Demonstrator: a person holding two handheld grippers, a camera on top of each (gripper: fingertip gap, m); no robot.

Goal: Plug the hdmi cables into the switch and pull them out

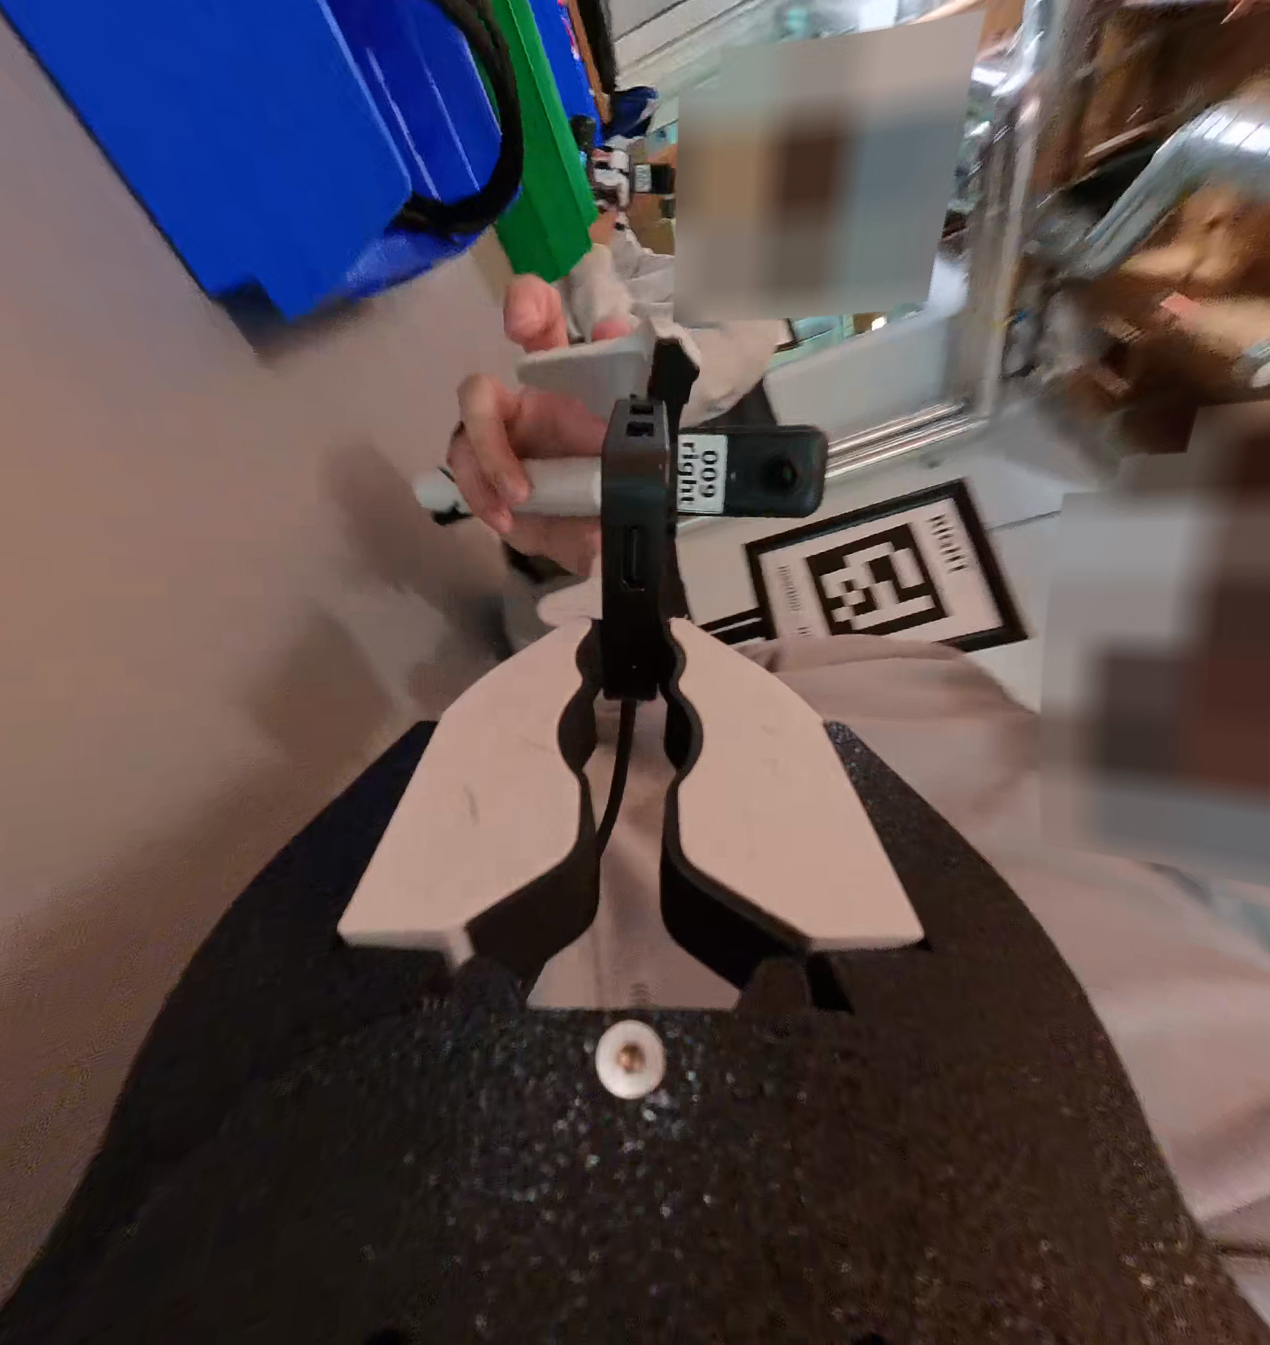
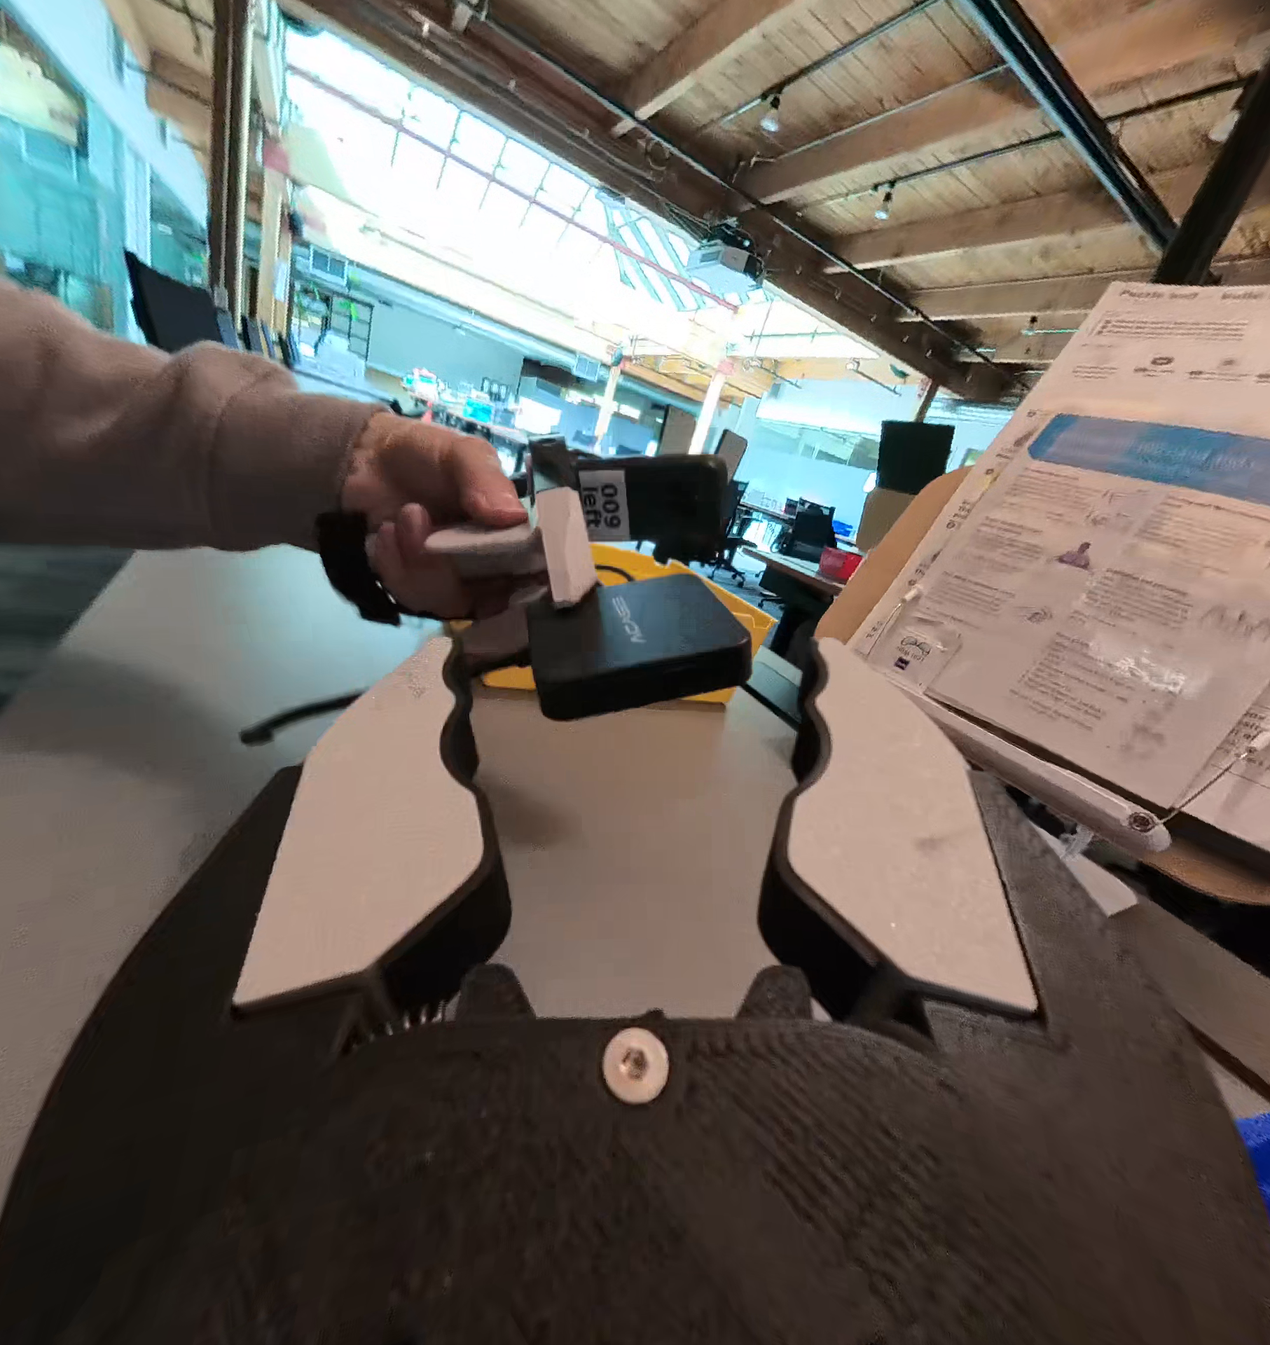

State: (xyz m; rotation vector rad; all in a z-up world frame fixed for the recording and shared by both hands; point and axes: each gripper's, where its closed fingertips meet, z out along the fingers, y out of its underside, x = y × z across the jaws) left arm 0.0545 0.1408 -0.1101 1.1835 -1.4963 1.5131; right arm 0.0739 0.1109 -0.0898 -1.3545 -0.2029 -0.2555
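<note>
Above the grey table [image 2: 144, 677] — left gripper [image 1: 632, 655] clenches the switch [image 2: 635, 648]; right gripper [image 2: 632, 699] jaws gape — timber-beamed hall.

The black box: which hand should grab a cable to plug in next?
Probably the right gripper: its jaws are open and empty. The left gripper is shut on the black box, holding it up.

Looks like a big open-plan workshop/office loft: exposed wood ceiling beams [image 2: 872, 240], a huge skylight [image 2: 486, 196], rows of desks with office chairs [image 2: 733, 524], and blue storage bins [image 1: 268, 138] nearby.
</note>
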